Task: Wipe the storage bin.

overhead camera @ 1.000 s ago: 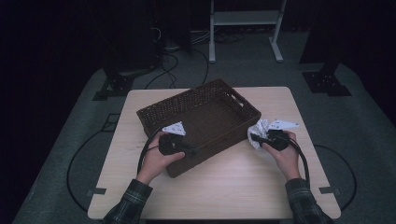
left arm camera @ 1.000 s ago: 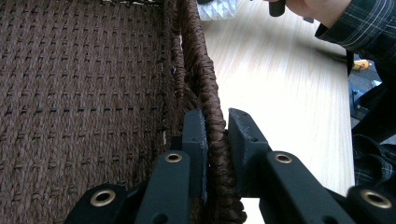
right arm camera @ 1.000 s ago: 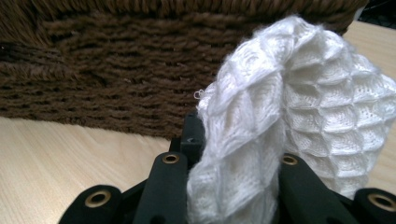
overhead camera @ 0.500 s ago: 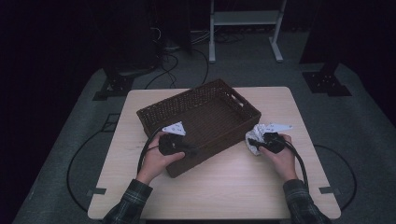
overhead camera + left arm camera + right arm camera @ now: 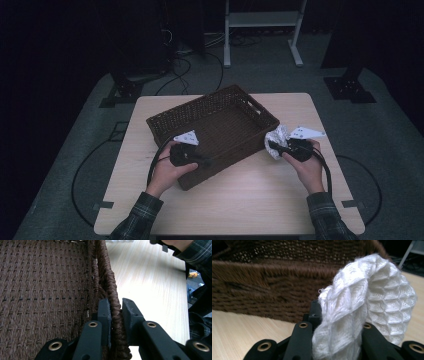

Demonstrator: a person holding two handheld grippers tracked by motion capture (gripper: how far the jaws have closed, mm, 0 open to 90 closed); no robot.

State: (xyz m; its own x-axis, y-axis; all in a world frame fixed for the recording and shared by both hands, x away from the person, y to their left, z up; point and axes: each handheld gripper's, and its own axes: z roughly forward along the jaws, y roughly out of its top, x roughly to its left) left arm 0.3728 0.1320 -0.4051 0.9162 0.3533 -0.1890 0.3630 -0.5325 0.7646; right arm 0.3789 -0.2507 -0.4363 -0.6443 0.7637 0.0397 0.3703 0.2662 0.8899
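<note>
Left tool clamped, hand low; right tool pinched shut, forearms angled inward.

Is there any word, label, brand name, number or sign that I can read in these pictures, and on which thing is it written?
No readable text in any view.
Wicker basket: no label shows.
White waffle-weave cloth: no tag or print shows.
Grey plates on the tools: small dark dots, no letters.
Small yellow thing beyond the table edge: too small and blurred to read.
</note>
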